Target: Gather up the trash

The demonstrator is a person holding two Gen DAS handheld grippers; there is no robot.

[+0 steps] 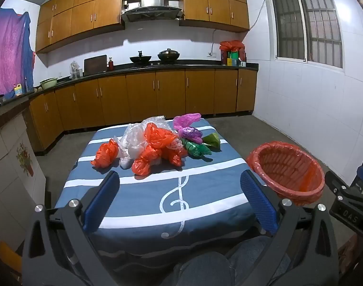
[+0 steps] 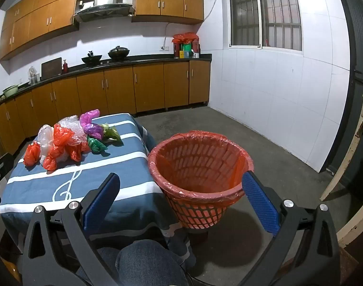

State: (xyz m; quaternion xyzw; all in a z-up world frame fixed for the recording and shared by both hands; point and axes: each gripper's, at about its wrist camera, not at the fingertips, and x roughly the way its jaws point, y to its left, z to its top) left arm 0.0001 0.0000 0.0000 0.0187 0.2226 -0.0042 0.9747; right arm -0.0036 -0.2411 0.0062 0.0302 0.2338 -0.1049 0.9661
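Left gripper (image 1: 179,181): black frame, two blue ribbed pads, jaws spread wide with nothing between them; held above the near end of the table, tipped downward toward it.

Right gripper (image 2: 180,186): same build, jaws likewise wide apart and holding nothing; held near the basket, whose near rim shows between the pads without touching them. Part of its black frame shows at the right edge of the left wrist view.

Person's knees in blue denim (image 2: 143,259): at the bottom of both views, just before the table's near edge.

Low table under a blue cloth with white stripes and a white treble clef (image 1: 157,200): bears all the loose trash at its far half.

Trash, in one cluster:
- crumpled orange plastic bags (image 1: 157,147), several, at the middle and left;
- clear crinkled plastic bags (image 1: 133,140), beneath and behind the orange ones;
- knotted purple-pink plastic bags (image 1: 189,128), far right of the heap;
- knotted dark green plastic bag (image 1: 195,150), just beside the purple ones;
- small yellow-green plastic bag (image 1: 212,140), rightmost.

Round orange lattice waste basket lined with an orange plastic bag (image 2: 200,164): on the concrete floor just beside the table's right edge, upright, with no trash visible inside.

Background: wooden kitchen cabinets (image 1: 143,95) and a dark counter carrying two black woks (image 1: 155,57).
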